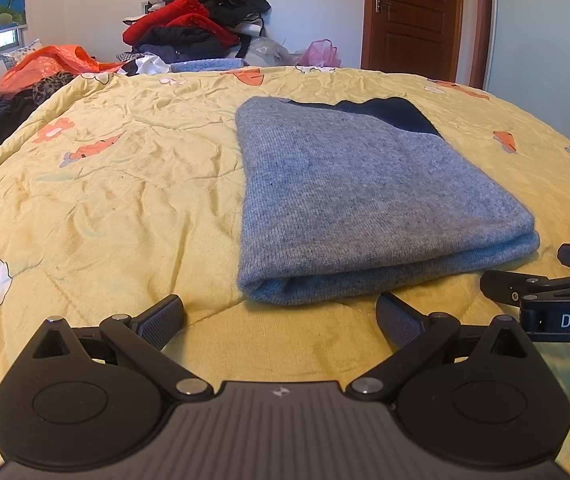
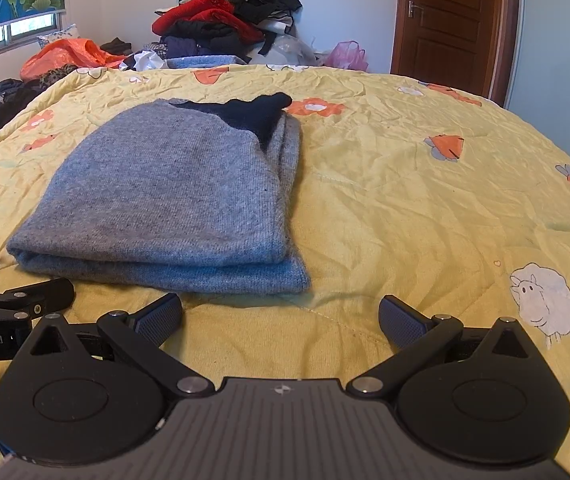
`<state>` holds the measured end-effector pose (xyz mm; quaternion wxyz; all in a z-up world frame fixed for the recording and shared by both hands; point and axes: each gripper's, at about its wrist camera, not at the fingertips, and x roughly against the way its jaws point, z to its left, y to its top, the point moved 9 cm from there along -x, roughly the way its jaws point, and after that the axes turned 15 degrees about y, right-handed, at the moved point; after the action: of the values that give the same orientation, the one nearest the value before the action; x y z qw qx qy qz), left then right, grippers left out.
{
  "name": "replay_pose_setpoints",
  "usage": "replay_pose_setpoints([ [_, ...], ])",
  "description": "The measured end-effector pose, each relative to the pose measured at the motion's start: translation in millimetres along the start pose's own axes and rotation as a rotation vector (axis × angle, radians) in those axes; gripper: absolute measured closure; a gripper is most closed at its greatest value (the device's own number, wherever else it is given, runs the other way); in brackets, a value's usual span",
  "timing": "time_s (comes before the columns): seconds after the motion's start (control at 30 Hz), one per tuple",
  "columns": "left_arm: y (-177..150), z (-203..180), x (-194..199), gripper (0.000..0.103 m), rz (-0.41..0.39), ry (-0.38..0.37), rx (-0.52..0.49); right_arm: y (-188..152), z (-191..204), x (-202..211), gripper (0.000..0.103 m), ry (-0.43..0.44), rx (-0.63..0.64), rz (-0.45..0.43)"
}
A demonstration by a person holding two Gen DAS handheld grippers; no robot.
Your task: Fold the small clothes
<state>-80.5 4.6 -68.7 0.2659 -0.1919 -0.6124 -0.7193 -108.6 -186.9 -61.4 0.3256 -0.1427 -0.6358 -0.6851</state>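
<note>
Both my grippers low over the bed, side by side, pointing toward the far wall. Left gripper (image 1: 281, 322): jaws spread wide, nothing between them, only yellow quilt (image 1: 125, 208) showing in the gap. Right gripper (image 2: 281, 320): same, jaws wide apart and empty.

Folded grey knit sweater (image 1: 349, 196) lies flat on the quilt just ahead of me. From the left wrist view it sits ahead and to the right of centre; from the right wrist view (image 2: 165, 192) it sits ahead and to the left. So it lies roughly between the two grippers, a little beyond the fingertips, and neither one touches it. Near edge is a rounded fold, two thick layers stacked. A dark navy part (image 1: 389, 114) shows at the far end.

Right gripper's side is visible at the right edge of the left view (image 1: 545, 300); left gripper's side at the left edge of the right view (image 2: 17, 304). The two are near each other, apart.

Quilt is wrinkled, printed with orange flowers and white sheep (image 2: 545, 300). Beyond the far edge of the bed: a heap of clothes (image 1: 201, 16), red and black on top, an orange plastic bag (image 1: 49, 64) to its left, a pink bag (image 1: 321, 54) to its right. Brown wooden door (image 1: 413, 16) behind, closed.
</note>
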Motion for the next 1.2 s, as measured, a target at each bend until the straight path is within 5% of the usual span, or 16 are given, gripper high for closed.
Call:
replay_pose_setpoints([
  [1.2, -0.1, 1.8, 0.1, 0.000, 0.001, -0.008, -0.004, -1.2, 1.1, 1.3, 0.000, 0.010, 0.003, -0.001],
])
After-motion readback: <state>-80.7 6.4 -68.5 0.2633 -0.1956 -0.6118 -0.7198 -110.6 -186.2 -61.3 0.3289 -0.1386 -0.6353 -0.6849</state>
